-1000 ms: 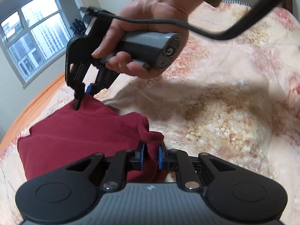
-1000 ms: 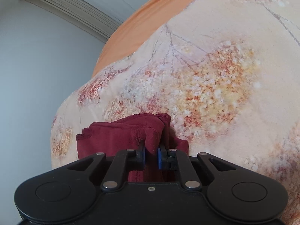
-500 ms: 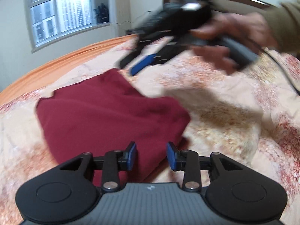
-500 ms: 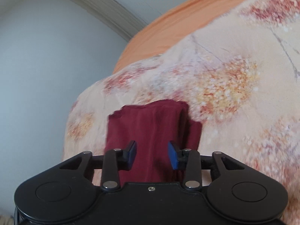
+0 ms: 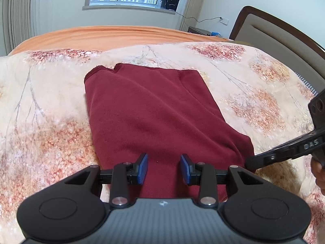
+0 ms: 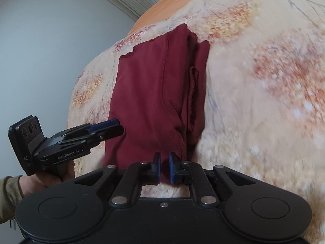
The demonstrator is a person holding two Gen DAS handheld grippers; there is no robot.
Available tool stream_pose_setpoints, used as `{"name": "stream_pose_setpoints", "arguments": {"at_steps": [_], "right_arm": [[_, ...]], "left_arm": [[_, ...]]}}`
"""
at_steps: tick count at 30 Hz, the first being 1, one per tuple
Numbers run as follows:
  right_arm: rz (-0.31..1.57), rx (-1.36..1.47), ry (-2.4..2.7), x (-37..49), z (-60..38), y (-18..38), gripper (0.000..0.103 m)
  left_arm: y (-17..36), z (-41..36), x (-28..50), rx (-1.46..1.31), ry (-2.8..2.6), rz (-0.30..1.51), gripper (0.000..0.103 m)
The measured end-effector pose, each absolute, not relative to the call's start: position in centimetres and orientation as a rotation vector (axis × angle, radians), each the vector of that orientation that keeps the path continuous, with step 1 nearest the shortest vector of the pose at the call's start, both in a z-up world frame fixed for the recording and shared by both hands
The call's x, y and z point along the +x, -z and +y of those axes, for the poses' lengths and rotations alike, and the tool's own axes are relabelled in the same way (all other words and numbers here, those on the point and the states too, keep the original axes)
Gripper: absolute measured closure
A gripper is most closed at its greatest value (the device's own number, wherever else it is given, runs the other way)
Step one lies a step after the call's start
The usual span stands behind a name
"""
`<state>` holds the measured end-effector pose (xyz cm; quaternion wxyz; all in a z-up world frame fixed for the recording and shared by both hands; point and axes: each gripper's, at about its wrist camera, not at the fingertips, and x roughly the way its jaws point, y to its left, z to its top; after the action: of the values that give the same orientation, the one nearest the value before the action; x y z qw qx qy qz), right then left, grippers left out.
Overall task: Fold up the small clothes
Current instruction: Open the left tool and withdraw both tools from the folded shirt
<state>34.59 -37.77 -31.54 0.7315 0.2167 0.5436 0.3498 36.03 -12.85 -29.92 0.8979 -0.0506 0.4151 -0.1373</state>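
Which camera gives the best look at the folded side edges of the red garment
The right wrist view: the red garment shows its stacked folds and a loose hem along the right edge. The left wrist view shows the red garment mainly as a flat top surface.

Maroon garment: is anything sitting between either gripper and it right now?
Nothing visible. The left gripper is open directly over the near edge of the maroon garment. The right gripper sits at the garment's near end, jaws nearly closed and empty. Only the floral bedspread lies around it.
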Motion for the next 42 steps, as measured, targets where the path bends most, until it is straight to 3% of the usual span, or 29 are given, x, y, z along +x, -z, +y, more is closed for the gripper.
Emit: {"name": "stream_pose_setpoints", "arguments": {"at_steps": [4,10,12,21,24,26,29,36,38,42], "right_arm": [[1.135,0.582,-0.793,34.7,-38.2,30.1,0.083],[1.072,0.570,-0.786,38.6,-35.8,29.8,0.079],[1.080,0.571,-0.780,40.2,-35.1,30.3,0.073],[1.119,0.555,-0.716,40.6,-35.6,32.2,0.075],[1.108,0.568,-0.705,40.0,-36.1,31.8,0.070],[1.100,0.572,-0.697,39.9,-36.2,31.5,0.061],[1.082,0.597,-0.672,39.9,-36.8,31.3,0.056],[1.094,0.636,-0.630,40.0,-38.3,32.0,0.048],[1.100,0.634,-0.621,39.9,-38.4,32.3,0.040],[1.105,0.674,-0.596,39.8,-38.7,32.7,0.038]], "left_arm": [[30.1,-12.4,36.0,-0.125,0.284,0.869,0.063],[29.9,-12.4,35.9,-0.121,0.292,0.877,0.059],[30.0,-12.3,35.8,-0.123,0.294,0.880,0.059],[30.1,-10.9,35.2,-0.126,0.301,0.892,0.059],[29.8,-10.7,35.2,-0.124,0.304,0.891,0.058],[29.5,-10.6,35.1,-0.122,0.292,0.883,0.057],[28.8,-9.3,35.0,-0.163,0.251,0.855,0.047],[30.1,-4.1,37.3,-0.334,0.150,0.907,0.047],[31.0,-3.3,38.1,-0.393,0.148,0.932,0.047],[31.8,-3.3,39.3,-0.417,0.162,0.948,0.047]]}}
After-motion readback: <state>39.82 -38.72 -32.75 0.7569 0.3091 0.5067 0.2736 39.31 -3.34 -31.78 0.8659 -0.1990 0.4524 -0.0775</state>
